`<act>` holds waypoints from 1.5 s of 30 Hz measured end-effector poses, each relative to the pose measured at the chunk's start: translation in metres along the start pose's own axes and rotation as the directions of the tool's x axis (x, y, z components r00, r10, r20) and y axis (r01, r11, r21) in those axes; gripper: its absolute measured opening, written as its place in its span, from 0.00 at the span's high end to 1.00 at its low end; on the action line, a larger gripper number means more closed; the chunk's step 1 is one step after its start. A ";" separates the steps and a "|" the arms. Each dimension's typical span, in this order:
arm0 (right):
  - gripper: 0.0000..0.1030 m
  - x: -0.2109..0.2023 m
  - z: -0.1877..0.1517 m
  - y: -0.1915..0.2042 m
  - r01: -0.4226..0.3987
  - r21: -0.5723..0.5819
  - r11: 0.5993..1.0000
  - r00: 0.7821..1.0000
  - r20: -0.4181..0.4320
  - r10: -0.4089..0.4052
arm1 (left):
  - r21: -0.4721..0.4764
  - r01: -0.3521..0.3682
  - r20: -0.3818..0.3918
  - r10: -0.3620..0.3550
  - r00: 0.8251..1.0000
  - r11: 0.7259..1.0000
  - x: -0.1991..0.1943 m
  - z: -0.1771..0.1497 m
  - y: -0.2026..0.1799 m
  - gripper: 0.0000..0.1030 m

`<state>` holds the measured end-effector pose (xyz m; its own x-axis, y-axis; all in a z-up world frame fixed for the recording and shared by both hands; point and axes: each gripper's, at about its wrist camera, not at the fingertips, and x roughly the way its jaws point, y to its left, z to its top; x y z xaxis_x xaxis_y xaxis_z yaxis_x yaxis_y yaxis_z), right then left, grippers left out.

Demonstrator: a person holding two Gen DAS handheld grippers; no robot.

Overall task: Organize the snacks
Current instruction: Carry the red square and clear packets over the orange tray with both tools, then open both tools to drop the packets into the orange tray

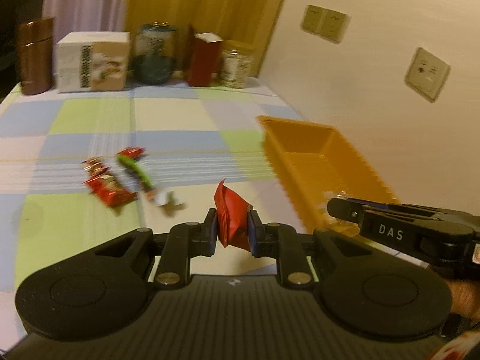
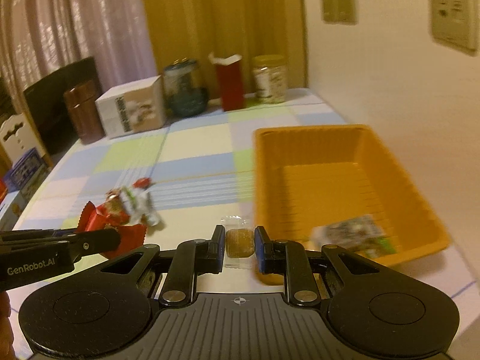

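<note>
My left gripper is shut on a red snack packet, held above the checked tablecloth. My right gripper is shut on a small brown snack in a clear wrapper, just left of the orange bin. That bin stands at the right by the wall and holds one printed snack packet. A loose pile of wrapped snacks lies on the cloth to the left, also seen as the snack pile from the right wrist. The left gripper with its red packet shows at the lower left there.
Along the table's far edge stand a brown canister, a white box, a dark glass jar, a red carton and a yellow-lidded jar. The wall with switch plates runs along the right.
</note>
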<state>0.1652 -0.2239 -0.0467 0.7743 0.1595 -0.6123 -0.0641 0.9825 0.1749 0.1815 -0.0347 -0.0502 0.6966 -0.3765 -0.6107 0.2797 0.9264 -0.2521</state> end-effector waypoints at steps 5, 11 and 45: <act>0.80 -0.016 0.013 -0.029 0.045 0.026 0.999 0.999 0.027 -0.045 | 0.019 0.048 0.008 -0.048 0.999 0.999 0.008 0.011 -0.033 0.83; 0.80 -0.024 0.024 -0.057 0.072 0.049 0.996 0.996 0.040 -0.074 | 0.060 0.082 0.011 -0.083 0.996 0.995 0.016 0.024 -0.066 0.82; 0.80 0.004 0.034 -0.137 0.131 0.145 0.981 0.991 0.009 -0.134 | 0.154 0.084 -0.056 -0.076 0.995 0.984 0.105 0.052 -0.109 0.70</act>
<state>0.1987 -0.3614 -0.0466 0.7814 0.0257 -0.6235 0.1299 0.9706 0.2028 0.2589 -0.1747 -0.0477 0.6349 -0.4458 -0.6311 0.4358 0.8810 -0.1840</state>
